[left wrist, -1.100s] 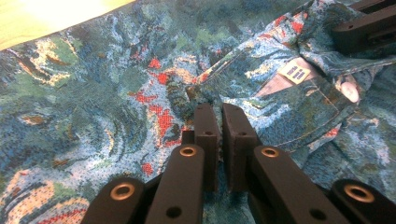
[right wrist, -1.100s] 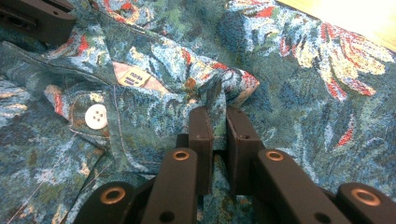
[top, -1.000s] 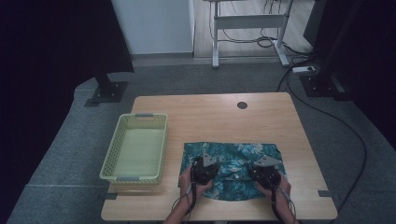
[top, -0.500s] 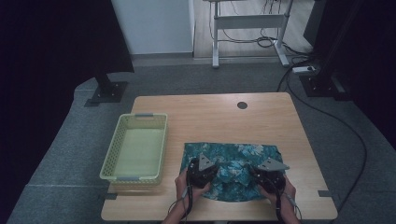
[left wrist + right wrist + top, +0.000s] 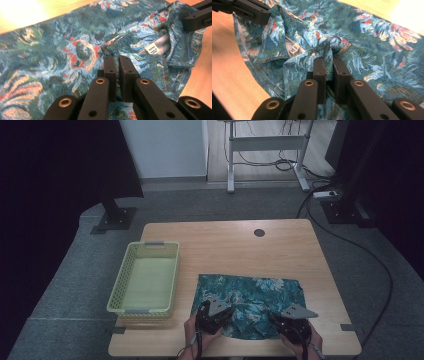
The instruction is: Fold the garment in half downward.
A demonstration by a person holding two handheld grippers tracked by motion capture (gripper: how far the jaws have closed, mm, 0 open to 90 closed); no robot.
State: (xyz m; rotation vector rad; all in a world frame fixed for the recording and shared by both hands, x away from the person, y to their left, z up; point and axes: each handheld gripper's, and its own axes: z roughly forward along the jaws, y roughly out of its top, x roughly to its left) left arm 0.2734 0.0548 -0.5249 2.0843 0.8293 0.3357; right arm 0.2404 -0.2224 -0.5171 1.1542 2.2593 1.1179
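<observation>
Two tools, left (image 5: 117,61) and right (image 5: 329,63), each clamp one patterned shirt (image 5: 250,300) beside one yellow basket (image 5: 145,277).

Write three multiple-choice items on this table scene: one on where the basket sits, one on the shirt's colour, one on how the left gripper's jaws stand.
1. The basket sits where?
A. left of the shirt
B. on the shirt
C. right of the shirt

2. The shirt is mainly
A. plain white
B. teal with a floral print
C. solid red

3. The left gripper has its jaws
A. spread wide
B. nearly closed over the cloth
C. clamped on the basket

Answers: 1 A, the high view shows it by the table's left edge. 2 B, blue-green print with red flecks. 3 B, a narrow gap remains; whether cloth is pinched is unclear.
</observation>
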